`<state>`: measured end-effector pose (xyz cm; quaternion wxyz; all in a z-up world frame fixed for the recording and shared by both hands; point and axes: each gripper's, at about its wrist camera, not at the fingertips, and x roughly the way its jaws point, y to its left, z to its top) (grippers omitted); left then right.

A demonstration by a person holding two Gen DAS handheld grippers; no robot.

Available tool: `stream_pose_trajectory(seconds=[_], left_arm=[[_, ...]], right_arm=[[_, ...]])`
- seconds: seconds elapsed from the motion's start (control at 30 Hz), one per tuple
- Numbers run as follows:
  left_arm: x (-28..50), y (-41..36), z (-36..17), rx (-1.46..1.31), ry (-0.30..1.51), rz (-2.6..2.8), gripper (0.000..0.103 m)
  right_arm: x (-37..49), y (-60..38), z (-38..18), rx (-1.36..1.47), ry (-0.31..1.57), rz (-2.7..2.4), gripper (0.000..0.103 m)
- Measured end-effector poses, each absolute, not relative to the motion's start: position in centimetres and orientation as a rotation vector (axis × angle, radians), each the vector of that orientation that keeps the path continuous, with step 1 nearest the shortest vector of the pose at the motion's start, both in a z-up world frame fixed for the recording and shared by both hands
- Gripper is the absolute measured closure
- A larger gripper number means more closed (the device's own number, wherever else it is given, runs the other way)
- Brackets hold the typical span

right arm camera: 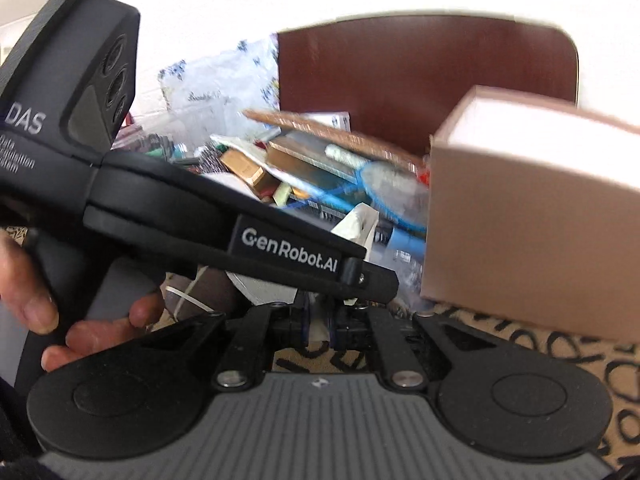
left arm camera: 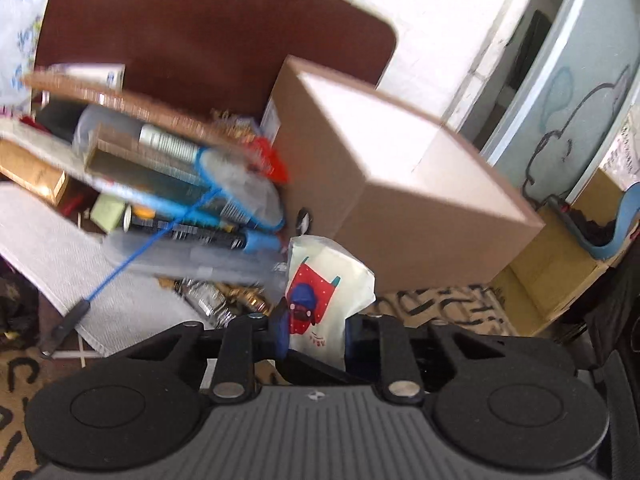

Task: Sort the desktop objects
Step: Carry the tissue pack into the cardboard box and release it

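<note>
My left gripper is shut on a small white packet with a red and blue cartoon print, held up in front of a pile of clutter. In the right wrist view the left gripper's body crosses the frame, and the packet's white edge shows above it. My right gripper sits low behind that body; its fingers look close together, and whether they hold anything is hidden. A closed cardboard box stands right of the packet; it also shows in the right wrist view.
A pile of pens, a blue mini racket, boxes and a cardboard sheet lies left of the box. A dark brown chair back stands behind. A patterned cloth covers the surface. A yellow carton sits far right.
</note>
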<state>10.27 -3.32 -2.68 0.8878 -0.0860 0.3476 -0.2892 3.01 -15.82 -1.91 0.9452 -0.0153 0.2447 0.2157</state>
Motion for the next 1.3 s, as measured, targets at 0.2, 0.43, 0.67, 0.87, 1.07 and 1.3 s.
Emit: stream_pose_trajectory(seconds=[0.2, 0.43, 0.67, 0.87, 1.07, 1.3], left_arm=[[8.7, -4.9, 2.2, -0.13, 0.579, -0.62, 0.079], [10.6, -9.1, 6.2, -0.06, 0.51, -0.672, 0.079], [15.6, -13.7, 6.0, -0.023, 0.613, -0.697, 0.079], [19.2, -15.9, 4.3, -0.027, 0.702, -0.692, 0.079], [21.3, -16.2, 2.5, -0.031, 0.752, -0.682, 0.077], [21.1, -15.2, 3.3, -0.071, 0.669, -0.72, 0.011]], right_arm=[[1.1, -16.9, 2.0, -0.078, 0.367, 0.413, 0.096], [1.7, -19.9, 5.6, -0.073, 0.266, 0.326, 0.096], [5.9, -24.2, 5.9, 0.034, 0.349, 0.271, 0.096], [9.7, -27.3, 4.7, 0.113, 0.434, 0.261, 0.095], [11.8, -28.6, 2.9, 0.159, 0.491, 0.254, 0.095], [12.7, -28.5, 2.9, 0.125, 0.487, 0.169, 0.056]])
